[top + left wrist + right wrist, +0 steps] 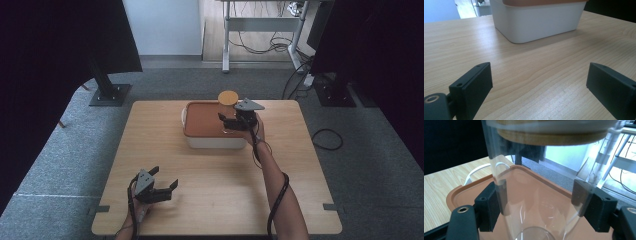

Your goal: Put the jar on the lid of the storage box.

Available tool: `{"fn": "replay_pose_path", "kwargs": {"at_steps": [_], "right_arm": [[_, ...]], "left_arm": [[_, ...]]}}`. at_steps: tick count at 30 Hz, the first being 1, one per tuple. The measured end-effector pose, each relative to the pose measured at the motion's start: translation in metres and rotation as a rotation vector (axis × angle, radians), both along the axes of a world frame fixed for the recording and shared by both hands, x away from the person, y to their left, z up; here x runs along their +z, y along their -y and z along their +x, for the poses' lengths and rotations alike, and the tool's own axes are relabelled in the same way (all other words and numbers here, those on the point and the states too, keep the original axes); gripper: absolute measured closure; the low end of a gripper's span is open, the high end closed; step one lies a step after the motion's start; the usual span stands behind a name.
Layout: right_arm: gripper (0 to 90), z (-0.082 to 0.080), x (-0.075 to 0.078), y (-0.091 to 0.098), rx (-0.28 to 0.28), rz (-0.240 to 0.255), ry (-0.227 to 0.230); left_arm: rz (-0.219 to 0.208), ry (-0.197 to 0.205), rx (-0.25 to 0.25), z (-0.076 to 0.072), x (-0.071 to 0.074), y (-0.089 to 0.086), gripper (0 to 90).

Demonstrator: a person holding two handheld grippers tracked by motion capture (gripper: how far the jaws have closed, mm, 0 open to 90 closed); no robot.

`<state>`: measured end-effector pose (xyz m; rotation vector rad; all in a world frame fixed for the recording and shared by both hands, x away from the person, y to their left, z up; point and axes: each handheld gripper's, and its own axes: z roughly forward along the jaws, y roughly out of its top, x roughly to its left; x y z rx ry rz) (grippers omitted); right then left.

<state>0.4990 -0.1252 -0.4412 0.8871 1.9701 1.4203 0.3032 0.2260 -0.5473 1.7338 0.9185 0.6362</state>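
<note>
Right gripper view — clear jar (536, 195) between the pads of the right hand-held gripper (536, 210) — clamped

A light wooden table (215, 200) with rounded corners is set on grey carpet (365, 165). Dark curtains (60, 45) are hung at the far left, and a second dark drape (380, 40) is seen at the far right. Two black stands with flat base plates (110, 94) are placed on the carpet beyond the table. A pale wall panel (162, 27) is found at the back, beside a strip of wooden floor. A grey desk frame (265, 24) is stood there, with black cables (260, 47) left loose beneath. A cable loop (327, 139) is laid on the carpet at the right. Lighting is even and dim.
</note>
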Motion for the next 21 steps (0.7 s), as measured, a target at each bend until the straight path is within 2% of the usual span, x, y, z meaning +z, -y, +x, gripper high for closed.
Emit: {"fn": "replay_pose_path", "kwargs": {"at_steps": [6,15,21], "right_arm": [[24.6,0.006,-0.006,0.011,0.004,0.075,-0.044],[24.7,0.005,-0.006,0.011,-0.007,0.071,-0.040],[24.2,0.004,-0.005,0.008,-0.019,0.026,-0.034]], "left_arm": [[0.002,0.001,0.001,0.000,0.000,0.000,6.2],[0.003,-0.001,0.002,0.000,0.000,0.000,6.2],[0.004,0.000,0.002,0.000,0.000,0.000,6.1]]}}
